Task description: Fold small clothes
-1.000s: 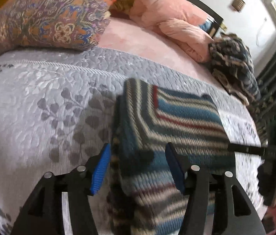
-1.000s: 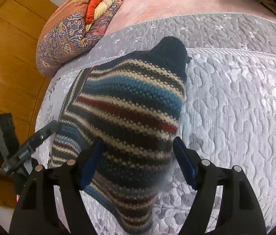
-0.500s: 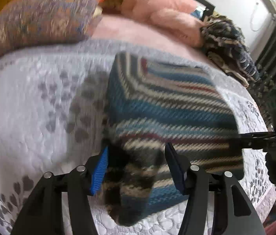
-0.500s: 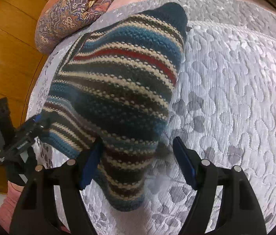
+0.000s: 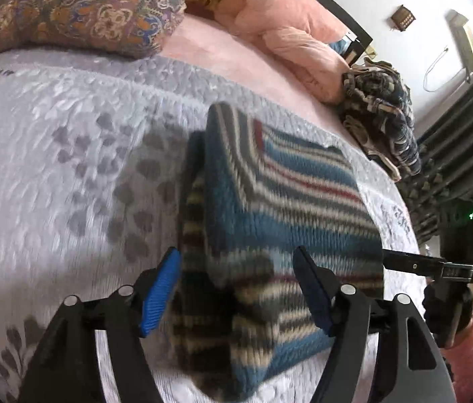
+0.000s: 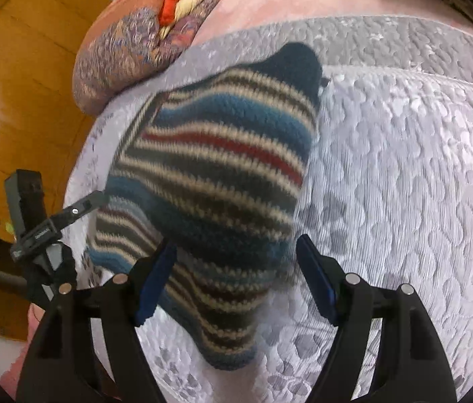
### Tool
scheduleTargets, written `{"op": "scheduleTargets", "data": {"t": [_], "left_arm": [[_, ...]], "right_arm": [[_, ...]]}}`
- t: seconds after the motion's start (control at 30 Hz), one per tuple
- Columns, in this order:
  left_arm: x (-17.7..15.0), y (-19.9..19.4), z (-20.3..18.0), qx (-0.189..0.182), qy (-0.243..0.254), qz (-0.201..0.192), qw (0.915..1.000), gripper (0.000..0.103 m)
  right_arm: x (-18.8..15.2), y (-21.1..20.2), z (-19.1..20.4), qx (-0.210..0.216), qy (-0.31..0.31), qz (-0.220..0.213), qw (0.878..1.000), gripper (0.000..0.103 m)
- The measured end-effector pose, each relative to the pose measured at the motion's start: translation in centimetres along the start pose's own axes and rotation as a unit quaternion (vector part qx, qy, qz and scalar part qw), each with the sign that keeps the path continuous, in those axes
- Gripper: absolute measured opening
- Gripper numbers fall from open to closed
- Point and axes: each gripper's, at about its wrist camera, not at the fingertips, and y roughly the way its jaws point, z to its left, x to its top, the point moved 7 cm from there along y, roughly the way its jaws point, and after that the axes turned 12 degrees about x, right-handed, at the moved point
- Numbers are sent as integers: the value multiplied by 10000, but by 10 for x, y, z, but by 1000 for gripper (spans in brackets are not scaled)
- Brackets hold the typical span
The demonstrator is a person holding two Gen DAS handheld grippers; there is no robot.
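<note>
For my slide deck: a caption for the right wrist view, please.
Open right gripper over a folded striped knit garment on a grey quilted bedspread.

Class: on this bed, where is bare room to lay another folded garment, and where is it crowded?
Free: grey quilt between the striped knit and the patterned pillow; also the quilt on the knit's other side, in the right wrist view. Crowded: the far corner with pink bedding and a dark heap of clothes.

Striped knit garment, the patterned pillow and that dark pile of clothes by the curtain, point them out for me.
striped knit garment (image 6: pixel 223 168), right wrist view, on its red stripe.
patterned pillow (image 5: pixel 88 10), left wrist view, on the middle of its printed face.
dark pile of clothes (image 5: pixel 380 110), left wrist view, on the top of the heap.
</note>
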Motion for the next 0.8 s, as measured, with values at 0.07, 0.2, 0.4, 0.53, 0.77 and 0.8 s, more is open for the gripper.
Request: {"op": "scheduleTargets", "data": {"t": [0.07, 0.2, 0.4, 0.53, 0.77, 0.8], "left_arm": [[9, 11, 0, -104, -10, 153, 9998, 71], [15, 39, 3, -535, -172, 580, 9967, 72], [12, 74, 9, -892, -255, 935, 9913, 83], [13, 88, -3, -1217, -195, 1041, 9869, 90], [17, 95, -13, -1258, -8, 980, 9872, 58], [15, 94, -13, -1368, -61, 986, 9857, 55]], "right_arm": [[7, 0, -5, 90, 115, -31, 9999, 77], [12, 10, -16, 314, 340, 19, 9989, 81], [17, 26, -20, 755, 463, 83, 9960, 89], [18, 39, -21, 1112, 621, 148, 9917, 92], [19, 57, -19, 1218, 700, 127, 9900, 85], [19, 55, -16, 1130, 599, 120, 9917, 76]]}}
